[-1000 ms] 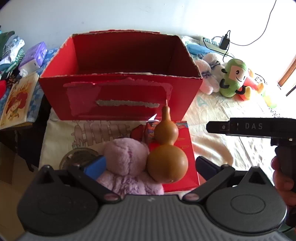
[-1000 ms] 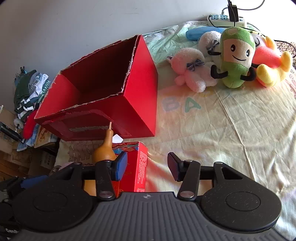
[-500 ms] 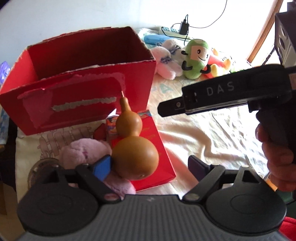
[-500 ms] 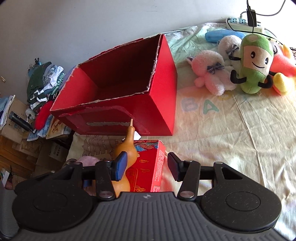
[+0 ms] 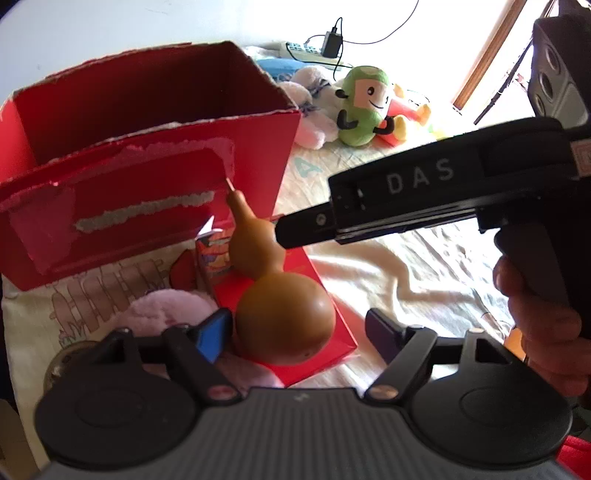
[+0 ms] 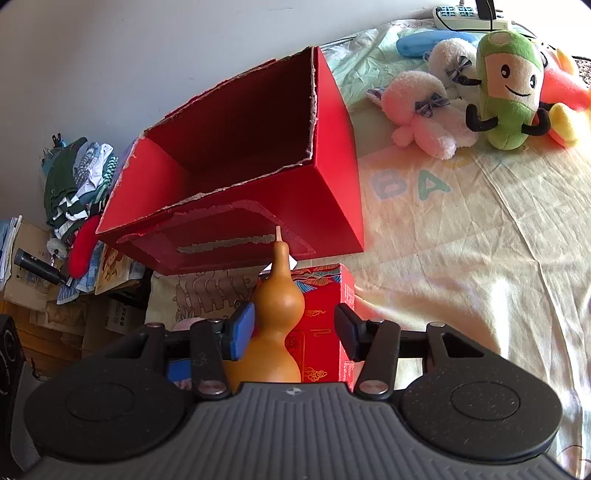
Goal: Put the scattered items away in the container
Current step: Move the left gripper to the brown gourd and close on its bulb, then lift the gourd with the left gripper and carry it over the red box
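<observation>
A brown gourd stands upright on a flat red gift box, with a pink plush to its left. Behind them stands the big open red carton. My left gripper is open, with the gourd's bulb between its fingers. My right gripper is open above the gourd and the red gift box; its body shows in the left wrist view. The carton looks empty.
Plush toys lie at the far right of the bed: a green one, pink and white ones, an orange-yellow one. A power strip and a blue item lie behind. Clothes and books are piled left, off the bed.
Both grippers have closed in on the gourd. My right gripper moved left over it and fills more of the left view; my left gripper swung so the gourd sits between its fingers.
</observation>
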The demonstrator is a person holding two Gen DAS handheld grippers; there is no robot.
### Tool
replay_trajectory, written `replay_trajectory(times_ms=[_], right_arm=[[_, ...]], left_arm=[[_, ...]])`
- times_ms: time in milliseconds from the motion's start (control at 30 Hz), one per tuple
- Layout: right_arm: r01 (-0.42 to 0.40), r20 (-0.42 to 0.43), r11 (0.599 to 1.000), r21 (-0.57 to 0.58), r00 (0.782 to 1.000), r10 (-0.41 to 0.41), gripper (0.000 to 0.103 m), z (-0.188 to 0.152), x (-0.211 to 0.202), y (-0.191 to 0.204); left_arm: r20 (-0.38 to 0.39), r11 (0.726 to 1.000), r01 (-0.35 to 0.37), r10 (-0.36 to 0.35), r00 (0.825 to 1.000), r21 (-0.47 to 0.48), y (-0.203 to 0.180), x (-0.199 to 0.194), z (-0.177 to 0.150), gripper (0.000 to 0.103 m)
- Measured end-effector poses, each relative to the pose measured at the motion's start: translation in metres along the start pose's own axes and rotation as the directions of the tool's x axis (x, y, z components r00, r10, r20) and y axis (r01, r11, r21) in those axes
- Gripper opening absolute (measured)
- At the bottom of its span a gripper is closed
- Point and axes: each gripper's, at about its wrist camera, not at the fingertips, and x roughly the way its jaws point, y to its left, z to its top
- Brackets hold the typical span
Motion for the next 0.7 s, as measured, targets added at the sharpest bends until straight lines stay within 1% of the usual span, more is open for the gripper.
replay_trajectory(times_ms=[33,100,167,233,300,367,433,467,567,700], right_arm=[[0.002,-0.003,1.000,0.007,1.000,-0.002,0.052,0.000,0.001,-0.002],[-0.005,-0.019,0.999,0.033,1.000,0.006,0.052,0.002,0.005,-0.008],[-0.027,-0.040,0.999,0.038,0.999,0.028,0.051,0.003,0.009,-0.011],[-0.048,-0.044,0.999,0.011,0.998,0.048,0.050,0.005,0.010,-0.009],[-0.071,-0.058,0.997,-0.027,0.996,0.070,0.050,0.009,0.013,-0.004],[-0.091,-0.099,0.994,-0.052,0.991,0.086,0.048,0.012,0.020,-0.001],[-0.116,-0.142,0.990,-0.082,0.984,0.103,0.045,0.012,0.028,0.002],[-0.109,-0.164,0.989,-0.096,0.982,0.093,0.044,0.012,0.031,0.002],[-0.137,-0.196,0.984,-0.111,0.974,0.113,0.042,0.011,0.035,-0.003],[-0.169,-0.236,0.979,-0.117,0.962,0.138,0.040,0.017,0.032,-0.015]], left_arm=[[0.003,1.000,0.001,-0.001,1.000,0.007,-0.001,0.000,0.000,0.087],[-0.007,1.000,0.004,-0.004,1.000,-0.007,-0.001,0.004,0.001,0.087],[-0.015,0.999,0.000,-0.001,1.000,-0.036,0.002,0.009,0.002,0.081],[-0.015,0.998,-0.019,0.018,1.000,-0.055,0.002,0.011,0.004,0.073],[-0.018,0.997,-0.042,0.041,0.999,-0.071,0.001,0.014,0.006,0.068],[-0.034,0.993,-0.056,0.053,0.998,-0.101,-0.001,0.019,0.007,0.058],[-0.039,0.990,-0.070,0.066,0.997,-0.124,-0.003,0.022,0.007,0.060],[-0.038,0.988,-0.080,0.075,0.996,-0.135,-0.004,0.022,0.008,0.060],[-0.035,0.982,-0.102,0.097,0.995,-0.162,-0.012,0.023,0.007,0.060],[-0.026,0.976,-0.145,0.143,0.989,-0.159,-0.031,0.027,0.008,0.060]])
